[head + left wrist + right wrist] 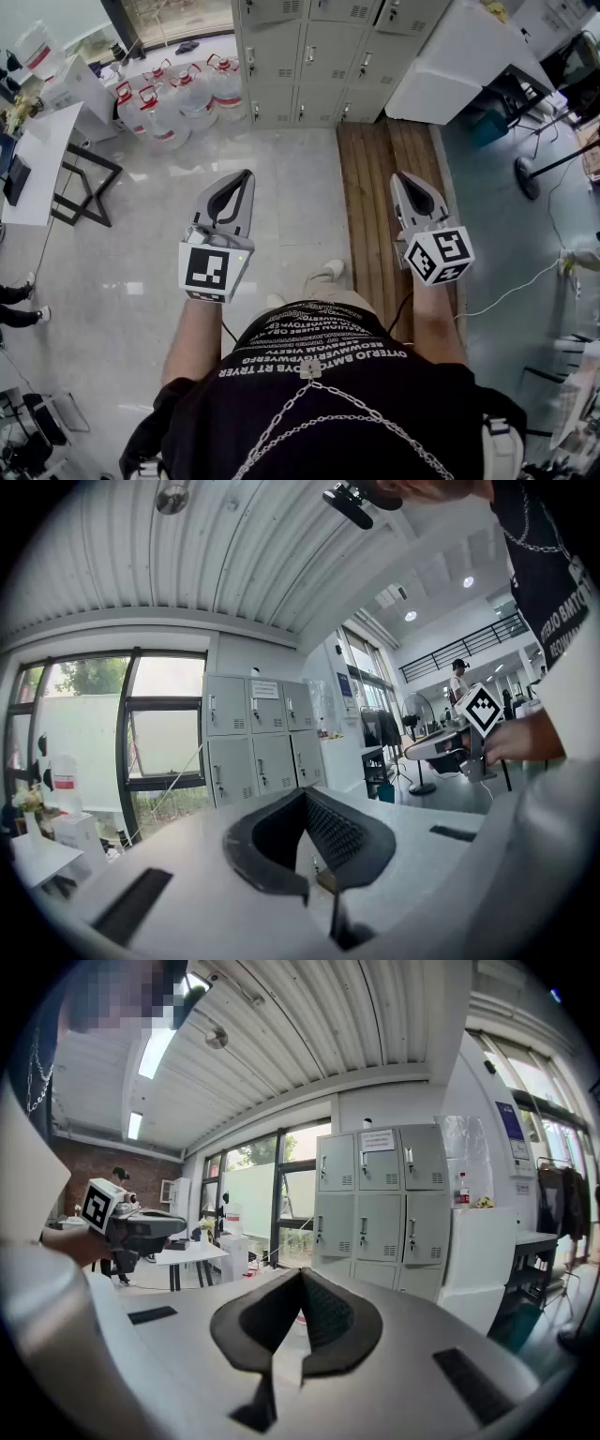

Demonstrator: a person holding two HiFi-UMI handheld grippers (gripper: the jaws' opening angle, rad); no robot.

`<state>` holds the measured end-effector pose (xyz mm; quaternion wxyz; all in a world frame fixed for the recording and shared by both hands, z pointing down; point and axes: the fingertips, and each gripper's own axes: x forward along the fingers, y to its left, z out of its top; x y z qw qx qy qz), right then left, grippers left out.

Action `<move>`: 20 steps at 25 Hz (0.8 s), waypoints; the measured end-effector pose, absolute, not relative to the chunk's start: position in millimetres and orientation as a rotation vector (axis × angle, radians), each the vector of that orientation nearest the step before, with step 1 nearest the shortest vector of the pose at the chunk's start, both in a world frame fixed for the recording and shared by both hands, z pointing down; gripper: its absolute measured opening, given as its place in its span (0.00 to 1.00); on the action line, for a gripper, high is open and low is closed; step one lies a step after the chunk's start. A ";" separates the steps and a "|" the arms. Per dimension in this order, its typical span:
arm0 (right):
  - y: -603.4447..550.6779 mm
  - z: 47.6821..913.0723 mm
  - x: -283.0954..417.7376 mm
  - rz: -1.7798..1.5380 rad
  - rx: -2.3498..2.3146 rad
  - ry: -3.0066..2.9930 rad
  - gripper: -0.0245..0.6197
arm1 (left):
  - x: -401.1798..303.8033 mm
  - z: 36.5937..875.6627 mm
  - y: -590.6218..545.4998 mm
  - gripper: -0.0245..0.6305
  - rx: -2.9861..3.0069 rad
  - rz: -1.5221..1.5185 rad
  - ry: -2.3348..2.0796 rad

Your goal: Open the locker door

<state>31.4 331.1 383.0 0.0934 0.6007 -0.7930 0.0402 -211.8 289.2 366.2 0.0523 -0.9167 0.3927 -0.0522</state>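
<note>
Claws: the left gripper [247, 174] and the right gripper [399, 175] are both clenched on nothing. Each gripper view shows its two dark pads meeting at the tip with only air between them.
Why held so: both are carried level in front of the body, side by side and apart, pointing at the far wall. This looks like an approach posture, with nothing yet to grasp.
Floor [281, 169]: pale and glossy; it carries everything named below.
Lockers [323, 56]: the task's thing, a grey bank along the floor's far edge, well apart from both claws. Every door in view is closed, each with a small handle, so the contents are hidden. I cannot tell which door is meant.
Stage: the door is not yet reached, so my guess is that walking closer comes first.
White counter [450, 66]: it stands at the floor's far right, just beside the lockers' right end.
Wooden strip [380, 169]: planks run from the lockers' foot back toward the person, under the right gripper.
White table [37, 159]: at the floor's left edge, on dark legs.
Water jugs [183, 98]: a cluster of clear jugs with red handles at the far left, near the lockers' left end. Whether they are full is unclear.
Fan [530, 173]: a standing fan by the floor's right edge.
</note>
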 end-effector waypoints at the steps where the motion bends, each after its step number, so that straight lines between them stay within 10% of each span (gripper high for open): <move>1: 332.5 382.0 29.8 0.119 1.790 -2.351 0.03 | -214.1 365.2 290.5 0.04 -2.788 -0.150 1.190; 20: 254.4 424.4 80.5 0.251 1.761 -2.397 0.11 | -169.1 396.3 203.9 0.04 -2.799 -0.258 1.172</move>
